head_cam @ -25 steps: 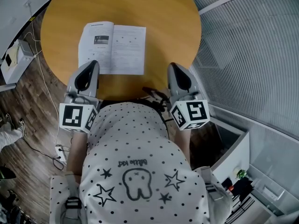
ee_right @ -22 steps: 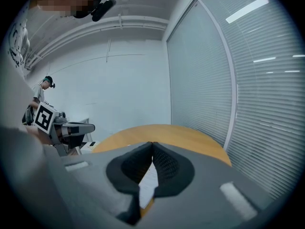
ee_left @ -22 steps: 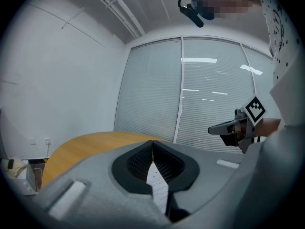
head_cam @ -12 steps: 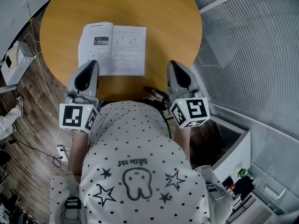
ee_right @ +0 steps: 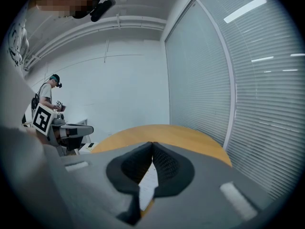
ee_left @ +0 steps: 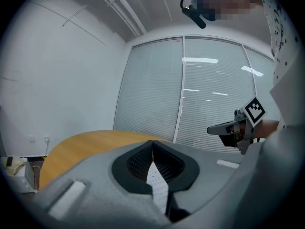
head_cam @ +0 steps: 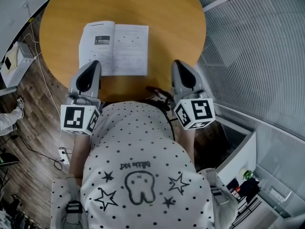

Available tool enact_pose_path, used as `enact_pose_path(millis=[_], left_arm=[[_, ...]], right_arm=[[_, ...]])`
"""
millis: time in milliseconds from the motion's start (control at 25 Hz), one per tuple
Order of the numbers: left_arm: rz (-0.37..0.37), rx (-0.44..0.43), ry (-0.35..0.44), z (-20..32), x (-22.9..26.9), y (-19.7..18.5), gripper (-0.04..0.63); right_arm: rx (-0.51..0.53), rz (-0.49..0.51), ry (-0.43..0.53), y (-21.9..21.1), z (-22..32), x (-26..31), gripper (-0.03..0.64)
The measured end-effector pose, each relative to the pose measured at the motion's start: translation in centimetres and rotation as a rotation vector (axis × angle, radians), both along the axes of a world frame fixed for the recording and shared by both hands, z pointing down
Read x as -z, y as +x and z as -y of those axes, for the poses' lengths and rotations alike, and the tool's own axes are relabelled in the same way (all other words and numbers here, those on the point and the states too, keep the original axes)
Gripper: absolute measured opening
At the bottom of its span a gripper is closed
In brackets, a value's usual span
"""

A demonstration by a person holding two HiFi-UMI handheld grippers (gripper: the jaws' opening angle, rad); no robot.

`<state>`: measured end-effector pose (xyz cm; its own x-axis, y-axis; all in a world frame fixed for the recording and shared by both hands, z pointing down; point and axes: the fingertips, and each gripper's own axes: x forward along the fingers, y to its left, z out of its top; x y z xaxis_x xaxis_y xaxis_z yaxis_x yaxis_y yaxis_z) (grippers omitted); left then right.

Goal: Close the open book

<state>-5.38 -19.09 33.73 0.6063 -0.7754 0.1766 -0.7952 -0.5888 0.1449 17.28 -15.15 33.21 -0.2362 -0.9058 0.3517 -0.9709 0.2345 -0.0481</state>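
The open book (head_cam: 114, 49) lies flat on the round wooden table (head_cam: 162, 18), white pages up, near the table's front left. My left gripper (head_cam: 94, 64) hovers at the table's near edge, just short of the book's lower left corner, its jaws shut and empty (ee_left: 152, 142). The right gripper (head_cam: 177, 63) sits to the right of the book, apart from it, also shut with nothing held (ee_right: 152, 143). Through the slit below each pair of jaws a strip of white page shows. The left gripper view also catches the right gripper (ee_left: 238, 128) at its right.
A white box (head_cam: 12, 61) and cables lie on the wooden floor to the left of the table. A bystander's foot (head_cam: 7, 120) is at the left edge. Blinds (head_cam: 257, 56) run along the right. Another person (ee_right: 47, 97) stands far off.
Both grippers and the book have kept still. The bystander's foot on the floor at the left has shifted.
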Motion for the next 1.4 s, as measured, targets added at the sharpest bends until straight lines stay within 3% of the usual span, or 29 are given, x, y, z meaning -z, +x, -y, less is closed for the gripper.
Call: enact_pose_path(millis=[440,640,840,920,1160,1200,1240,1280,1400], left_arm=[[0.012,0.003,-0.024,0.2,-0.8,-0.4,0.012],[-0.099,0.058,-0.198,0.1,-3.5,-1.8,0.012],[-0.022,0.13,-0.324,0.2,-7.8,-4.3,0.012],[-0.033,0.14,-0.359,0.1,-8.9,-5.0,0.012],[-0.145,0.163,-0.457,-1.6,-11.3,-5.7,0.015],[-0.191,0.173,-0.489,-1.9,-11.8,-5.6,0.043],[-0.247,0.182,-0.522,-2.1,-12.2,-5.4,0.129],[-0.308,0.193,-0.552,-2.2,-12.5,-5.3,0.167],[-0.468,0.232,-0.623,-2.4,-13.8,-5.4,0.168]], right_arm=[[0.003,0.014,0.003,-0.4,0.1,-0.3,0.003],[0.003,0.02,-0.008,-0.2,0.1,-0.9,0.003],[0.022,0.028,-0.02,-0.5,0.2,-1.5,0.003],[0.031,0.026,-0.023,-0.8,0.2,-1.6,0.003],[0.052,0.008,-0.06,-1.9,-1.6,-2.2,0.003],[0.053,0.006,-0.072,-1.9,-1.9,-2.4,0.003],[0.053,0.005,-0.084,-1.8,-2.2,-2.5,0.003],[0.052,0.004,-0.096,-1.7,-2.4,-2.6,0.003],[0.054,0.002,-0.127,-1.7,-2.9,-3.3,0.003]])
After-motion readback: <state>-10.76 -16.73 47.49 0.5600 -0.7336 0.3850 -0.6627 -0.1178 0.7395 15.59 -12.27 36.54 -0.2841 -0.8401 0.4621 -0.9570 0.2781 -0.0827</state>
